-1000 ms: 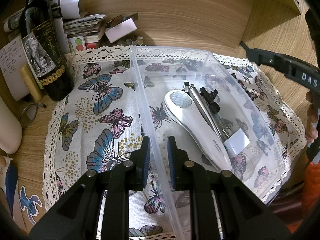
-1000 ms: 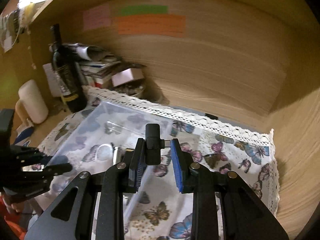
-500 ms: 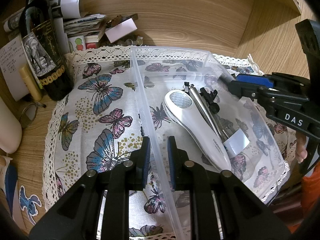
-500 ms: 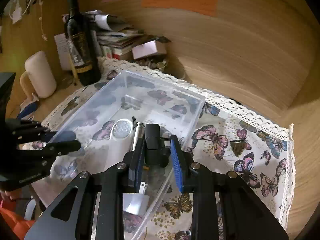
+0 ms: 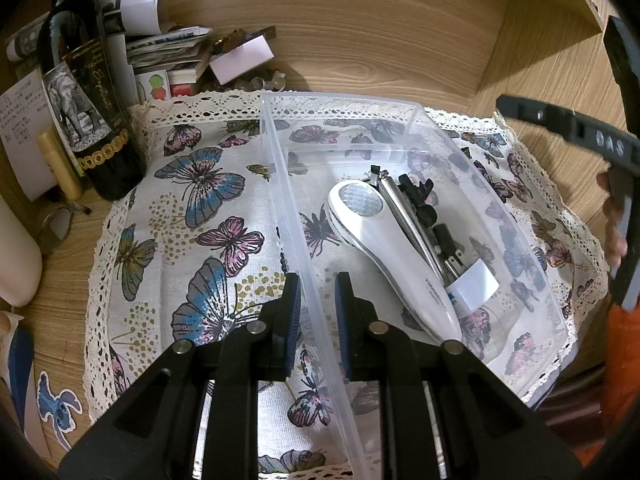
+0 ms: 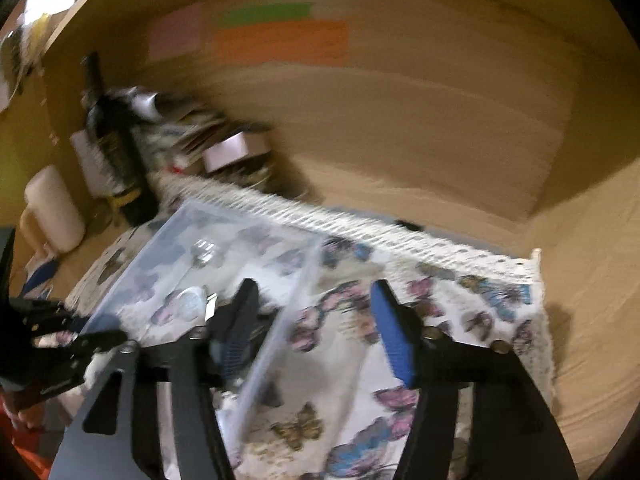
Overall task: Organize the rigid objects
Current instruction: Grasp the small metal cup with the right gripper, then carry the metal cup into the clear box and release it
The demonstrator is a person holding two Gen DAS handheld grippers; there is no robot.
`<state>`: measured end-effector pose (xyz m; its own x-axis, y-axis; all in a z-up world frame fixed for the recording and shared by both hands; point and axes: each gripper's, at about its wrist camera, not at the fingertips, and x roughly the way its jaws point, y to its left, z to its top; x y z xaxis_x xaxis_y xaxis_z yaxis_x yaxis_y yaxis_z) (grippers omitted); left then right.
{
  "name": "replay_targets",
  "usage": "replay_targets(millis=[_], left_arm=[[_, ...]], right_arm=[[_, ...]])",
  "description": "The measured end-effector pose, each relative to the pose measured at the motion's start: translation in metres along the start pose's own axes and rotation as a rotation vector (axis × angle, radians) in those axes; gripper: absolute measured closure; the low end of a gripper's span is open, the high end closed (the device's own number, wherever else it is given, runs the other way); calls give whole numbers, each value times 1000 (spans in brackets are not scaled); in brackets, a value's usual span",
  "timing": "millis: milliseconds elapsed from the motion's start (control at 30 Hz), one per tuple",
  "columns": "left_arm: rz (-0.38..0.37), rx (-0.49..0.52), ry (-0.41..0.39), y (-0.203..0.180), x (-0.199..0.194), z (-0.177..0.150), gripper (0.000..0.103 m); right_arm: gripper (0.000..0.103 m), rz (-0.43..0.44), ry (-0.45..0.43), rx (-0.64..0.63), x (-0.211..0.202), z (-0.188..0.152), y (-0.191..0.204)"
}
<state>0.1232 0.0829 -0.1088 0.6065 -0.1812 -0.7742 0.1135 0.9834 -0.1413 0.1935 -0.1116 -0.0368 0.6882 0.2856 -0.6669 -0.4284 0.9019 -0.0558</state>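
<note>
A clear plastic bin (image 5: 280, 184) stands on a butterfly cloth (image 5: 200, 208). In it lie a white handheld device (image 5: 384, 240), a metal tool (image 5: 404, 208), small black parts (image 5: 436, 232) and a white plug (image 5: 472, 284). My left gripper (image 5: 316, 308) is shut on the bin's left wall near the front. My right gripper (image 6: 316, 320) is open and empty, above the bin's right wall (image 6: 280, 328); the right wrist view is blurred. It also shows at the right edge of the left wrist view (image 5: 560, 128).
A dark wine bottle (image 5: 84, 92) stands at the back left beside stacked papers and small boxes (image 5: 172, 56). A white cylinder (image 5: 16, 252) is at the far left. Wooden walls (image 5: 380, 40) close the back and right. Coloured notes (image 6: 280, 40) stick to the back wall.
My right gripper has opened and let go of the small black adapter, which now lies in the bin, and has lifted back up and to the right. My left gripper has not moved.
</note>
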Motion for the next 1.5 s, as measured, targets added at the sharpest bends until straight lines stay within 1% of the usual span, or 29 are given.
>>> replay_targets(millis=[167,233,333,400,533,700,800,833,867,900,933,967,1100,1267,1500], left_arm=[[-5,-3,-1,1,0,0,87],[-5,-3,-1,1,0,0,87],[-7,-5,0,1,0,-1,87],[-8,-6,2,2,0,-1,87],[-8,-3,4,1,0,-2,87],[-13,-9,6,1,0,-2,87],[-13,-9,6,2,0,-1,87],[-13,-9,7,2,0,-1,87],[-14,-9,7,1,0,-1,87],[-16,-11,8,2,0,-1,87],[-16,-12,7,2,0,-1,87],[-16,-11,8,2,0,-1,87],[-17,-8,8,-1,0,-2,87],[-18,-8,9,0,0,-2,87],[-16,-8,8,0,0,-2,87]], right_arm=[[44,-70,-5,74,4,8,-37],[44,-96,9,100,12,9,-50],[44,-113,43,132,27,4,-64],[44,-106,80,151,42,-1,-71],[44,-63,166,185,74,-12,-77],[45,-43,230,195,103,-23,-80],[46,-37,255,216,114,-29,-84],[48,-37,260,220,116,-30,-84],[56,-42,262,219,118,-31,-85],[67,-39,270,215,120,-32,-85],[73,-31,274,216,121,-33,-85],[73,-27,277,217,122,-33,-85],[73,-42,242,198,114,-30,-79],[73,-43,189,162,91,-20,-67],[73,-13,87,100,41,-8,-40]])
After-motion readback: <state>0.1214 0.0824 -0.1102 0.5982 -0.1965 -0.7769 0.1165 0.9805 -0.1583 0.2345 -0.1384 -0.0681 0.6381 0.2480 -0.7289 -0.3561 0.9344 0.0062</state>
